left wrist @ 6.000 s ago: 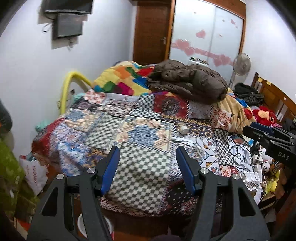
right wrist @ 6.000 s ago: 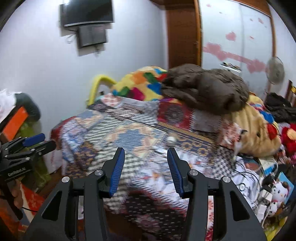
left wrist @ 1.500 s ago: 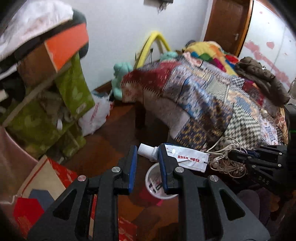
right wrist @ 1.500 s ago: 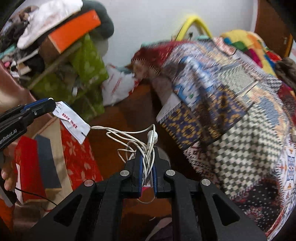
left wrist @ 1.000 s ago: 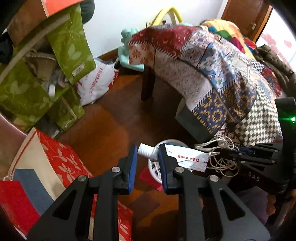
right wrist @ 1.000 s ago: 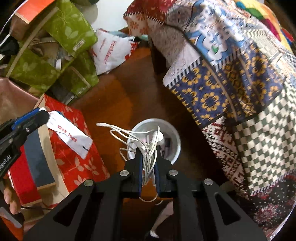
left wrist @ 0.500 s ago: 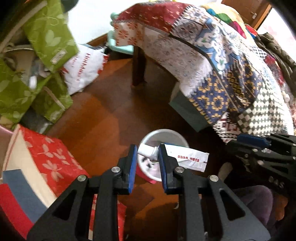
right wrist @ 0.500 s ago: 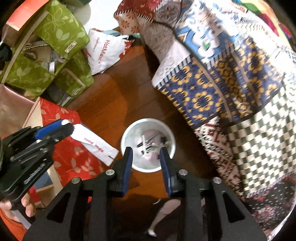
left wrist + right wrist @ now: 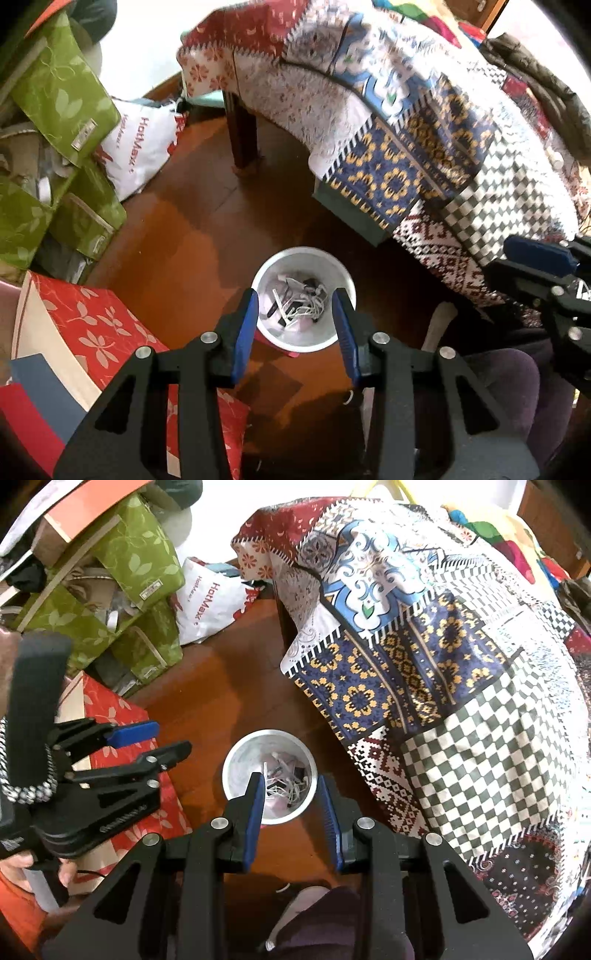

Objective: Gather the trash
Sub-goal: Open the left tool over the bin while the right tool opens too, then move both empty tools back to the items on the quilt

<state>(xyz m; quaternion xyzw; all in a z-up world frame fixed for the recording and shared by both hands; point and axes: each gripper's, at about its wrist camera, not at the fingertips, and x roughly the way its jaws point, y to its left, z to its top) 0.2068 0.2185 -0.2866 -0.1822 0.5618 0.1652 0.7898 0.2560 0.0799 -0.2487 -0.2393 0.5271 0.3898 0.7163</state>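
Observation:
A white round trash bin (image 9: 343, 286) stands on the brown wooden floor below both grippers; it also shows in the right wrist view (image 9: 236, 764). Inside lie a tangle of white cable (image 9: 306, 308) and other small trash. My left gripper (image 9: 297, 295) is open and empty, right above the bin. My right gripper (image 9: 290, 779) is open and empty, also above the bin. The left gripper shows at the left of the right wrist view (image 9: 162, 744), the right gripper at the right edge of the left wrist view (image 9: 535, 258).
A bed with a patchwork cover (image 9: 443, 627) fills the right side, its wooden leg (image 9: 242, 129) near the bin. Green bags (image 9: 122, 576), a white HotMax bag (image 9: 140, 147) and a red floral box (image 9: 92, 325) crowd the left.
My left gripper opened and the white tube it held is gone from its jaws. The right gripper had let its cable fall into the bin just before and stays open.

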